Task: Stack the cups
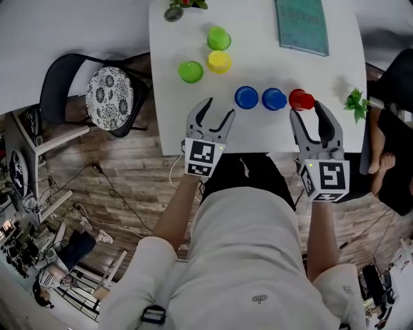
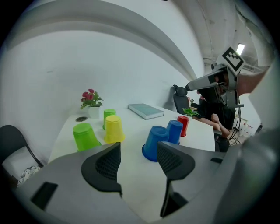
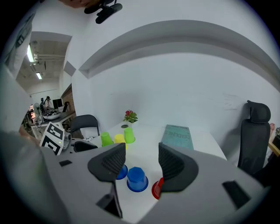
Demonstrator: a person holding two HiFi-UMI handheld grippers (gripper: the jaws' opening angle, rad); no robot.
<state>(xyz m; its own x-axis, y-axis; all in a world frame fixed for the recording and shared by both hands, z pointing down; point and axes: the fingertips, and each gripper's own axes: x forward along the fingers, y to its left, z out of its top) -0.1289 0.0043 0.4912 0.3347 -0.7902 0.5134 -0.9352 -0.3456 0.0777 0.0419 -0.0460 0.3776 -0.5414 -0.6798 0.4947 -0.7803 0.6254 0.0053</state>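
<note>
Table: a white table [image 1: 258,138] holds six cups, all standing upside down and each on its own.
Green and yellow cups: two green cups [image 1: 219,38] [image 1: 190,71] and a yellow cup [image 1: 219,62] are grouped close together toward the far left part of the table.
Blue and red cups: two blue cups [image 1: 246,97] [image 1: 274,99] and a red cup [image 1: 301,100] are lined up in a row near the front edge, each just beside the next.
Other things: a teal book [image 1: 301,24] lies flat at the far side. A flower pot [image 1: 184,5] is set at the far left corner, and a small green plant [image 1: 356,101] at the right edge. A chair with a patterned cushion [image 1: 110,97] stands left of the table, and a seated person [image 1: 393,129] is seen at its right.
Left gripper: the left gripper [image 1: 219,108] is held over the front edge, pointed forward and sloped down. Its jaws are spread wide, with only bare tabletop between them. The nearer blue cup stands just ahead, to its right.
Right gripper: the right gripper [image 1: 306,109] is held at the same slope, jaws spread wide and clamped on nothing. The red cup stands just beyond its tips and is partly hidden behind one jaw in the right gripper view.
Way ahead: nothing is seen standing between either gripper and the front row.
</note>
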